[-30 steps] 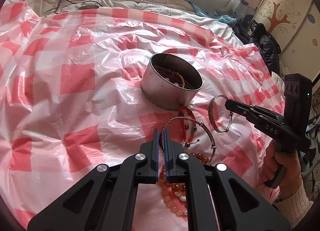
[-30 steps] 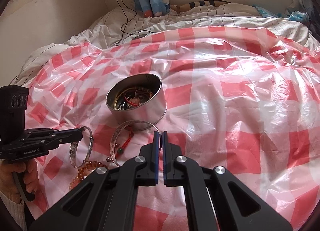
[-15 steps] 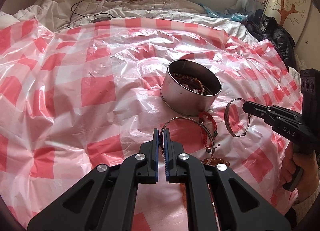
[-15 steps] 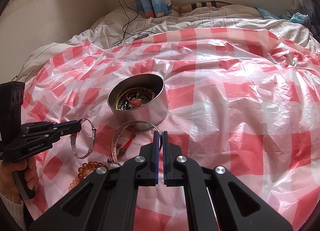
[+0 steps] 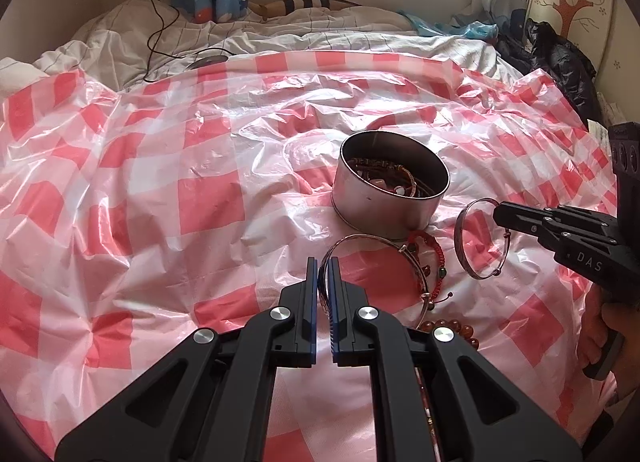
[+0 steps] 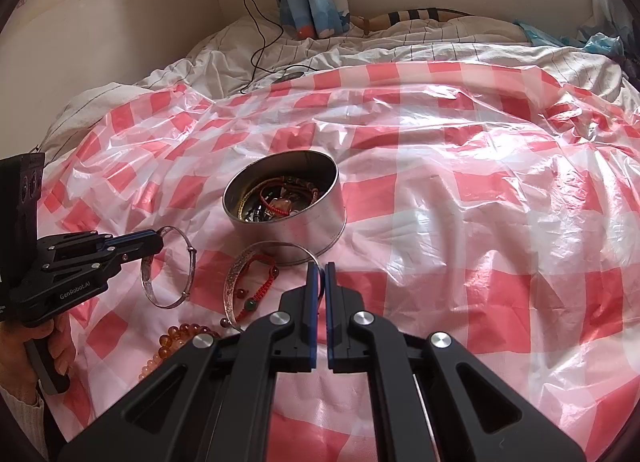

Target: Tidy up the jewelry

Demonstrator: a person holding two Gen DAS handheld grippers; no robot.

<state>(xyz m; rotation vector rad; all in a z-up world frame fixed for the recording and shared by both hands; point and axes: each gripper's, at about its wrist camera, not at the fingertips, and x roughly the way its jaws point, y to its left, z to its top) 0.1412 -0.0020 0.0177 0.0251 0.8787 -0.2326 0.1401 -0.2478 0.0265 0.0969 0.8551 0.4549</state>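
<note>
A round metal tin (image 5: pixel 390 190) (image 6: pixel 286 208) holding several bracelets sits on the red-and-white checked plastic sheet. My left gripper (image 5: pixel 323 268) is shut on a silver bangle (image 5: pixel 384 246) and holds it up; in the right wrist view that gripper (image 6: pixel 160 240) grips the thin bangle (image 6: pixel 170 268). My right gripper (image 6: pixel 319 272) is shut on a wider silver bangle (image 6: pixel 256 258); in the left wrist view it (image 5: pixel 498 210) holds that bangle (image 5: pixel 478 240) right of the tin. A red cord bracelet (image 5: pixel 428 258) and amber beads (image 6: pixel 176 338) lie on the sheet.
The checked sheet (image 5: pixel 160 202) covers a bed with rumpled white bedding (image 6: pixel 360 46) behind it. A black cable (image 6: pixel 256 50) runs across the bedding. Dark clothing (image 5: pixel 560 62) lies at the far right. A wall and window edge stand beyond.
Both grippers have lifted a little and drawn back from the tin, each still holding its bangle. The left wrist view has swung right, so the tin sits further right in it.
</note>
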